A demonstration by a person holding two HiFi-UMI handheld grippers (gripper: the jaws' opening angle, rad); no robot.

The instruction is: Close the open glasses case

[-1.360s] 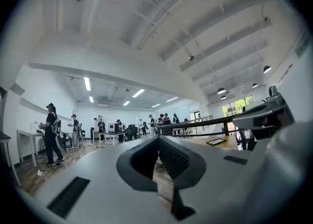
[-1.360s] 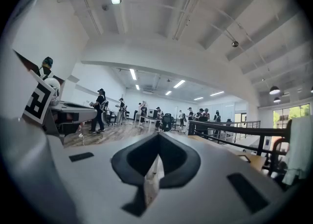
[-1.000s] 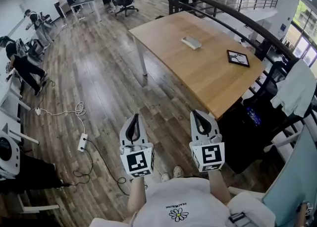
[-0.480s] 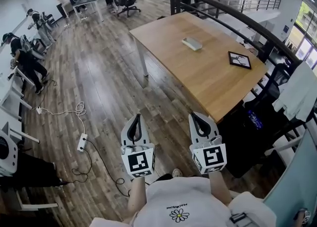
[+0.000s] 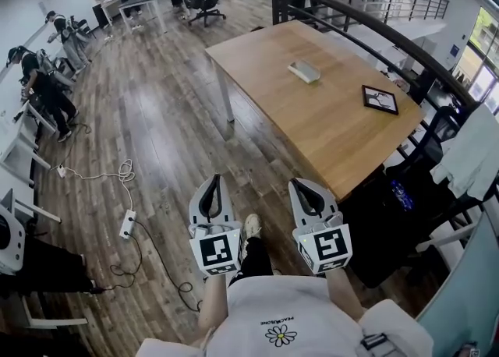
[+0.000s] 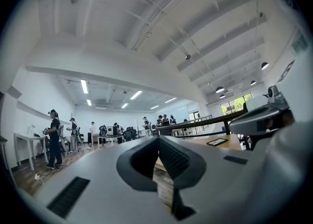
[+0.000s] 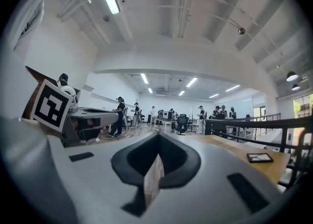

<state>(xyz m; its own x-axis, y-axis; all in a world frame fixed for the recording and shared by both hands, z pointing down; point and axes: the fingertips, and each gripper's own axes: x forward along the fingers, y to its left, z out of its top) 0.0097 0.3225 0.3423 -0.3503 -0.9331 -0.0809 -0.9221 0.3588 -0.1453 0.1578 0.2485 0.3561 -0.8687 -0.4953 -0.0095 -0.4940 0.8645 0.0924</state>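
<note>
the person stands on a wooden floor [image 5: 156,121] with both tools held out level in front of the body, side by side and apart from each other, pointing toward a wooden table [image 5: 327,125]. the left gripper [image 5: 212,181] has its jaws pressed together with nothing between them; in its own view the two dark pads meet in a point in front of the room beyond. the right gripper [image 5: 299,185] is the same, jaws pressed together and pinching nothing. the glasses case [image 5: 304,72] lies on the table toward its far side, well apart from both grippers, and neither one touches it; from here it looks like a flat pale box, and whether its lid is up cannot be made out. a dark picture frame [image 5: 380,100] lies flat on the same table, to the right of the case and near the edge. a dark railing [image 5: 366,24] curves along behind the table. one shoe [image 5: 251,226] shows on the floor between the two grippers. to the left a white cable [image 5: 117,174] runs to a power strip [image 5: 129,224]. people [image 5: 47,86] stand at desks along the left wall.
</note>
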